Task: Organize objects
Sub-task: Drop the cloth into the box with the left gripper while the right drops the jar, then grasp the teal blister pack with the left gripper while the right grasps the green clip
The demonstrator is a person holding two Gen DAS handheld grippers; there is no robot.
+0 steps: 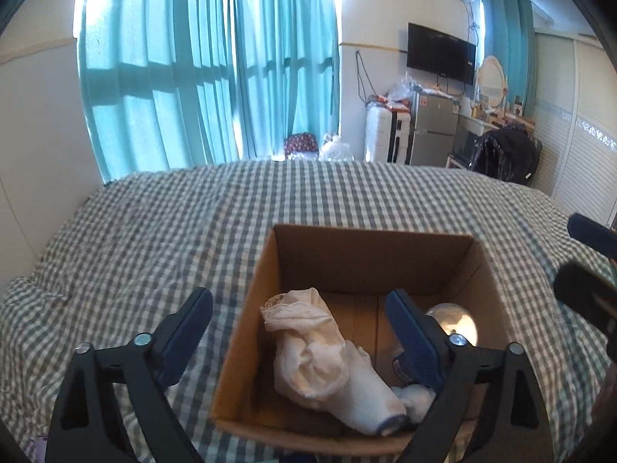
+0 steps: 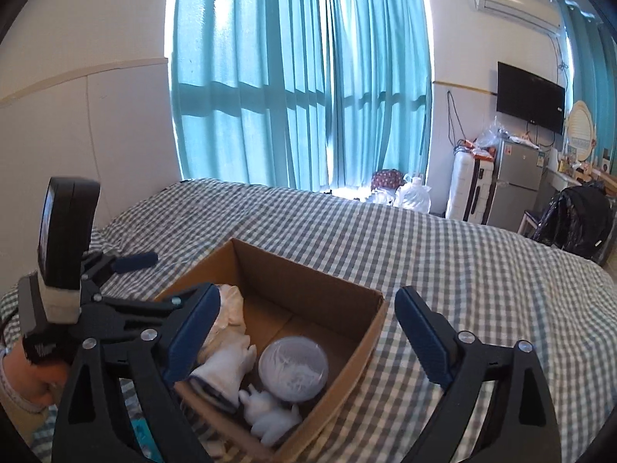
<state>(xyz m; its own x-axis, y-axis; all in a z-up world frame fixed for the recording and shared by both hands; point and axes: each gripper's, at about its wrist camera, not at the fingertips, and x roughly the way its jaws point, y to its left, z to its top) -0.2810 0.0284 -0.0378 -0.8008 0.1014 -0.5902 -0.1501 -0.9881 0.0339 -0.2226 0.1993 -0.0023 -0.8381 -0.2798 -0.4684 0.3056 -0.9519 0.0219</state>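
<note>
Left gripper [image 1: 299,322]: jaws spread wide, nothing between them. It hovers over the near-left corner of the cardboard box [image 1: 370,237], one finger outside the left wall, the other over the interior. Right gripper [image 2: 304,326]: also wide apart and empty, straddling the box's right wall.

Box contents, all on the floor of the box:
- cream cloth bundle [image 1: 308,343], crumpled, against the left wall
- white sock [image 2: 227,366] with a dark cuff, at the near edge
- small white plush figure [image 2: 270,416] in the near corner
- round clear-lidded container [image 2: 293,364], right of the cloth

Handling, judged: cloth, sock and plush look light and soft, so they should deform under the pads; pinch a raised fold or the sock's mid-body. The container looks rigid with a smooth, likely slippery lid; take it across the rim rather than from the top.

The box sits on the checked bedspread [image 1: 154,231], a soft carrier, so it may shift or tip if a wall is pushed. The walls limit sideways entry; approach from above. Open bedspread lies to the left, right and beyond the far wall.
</note>
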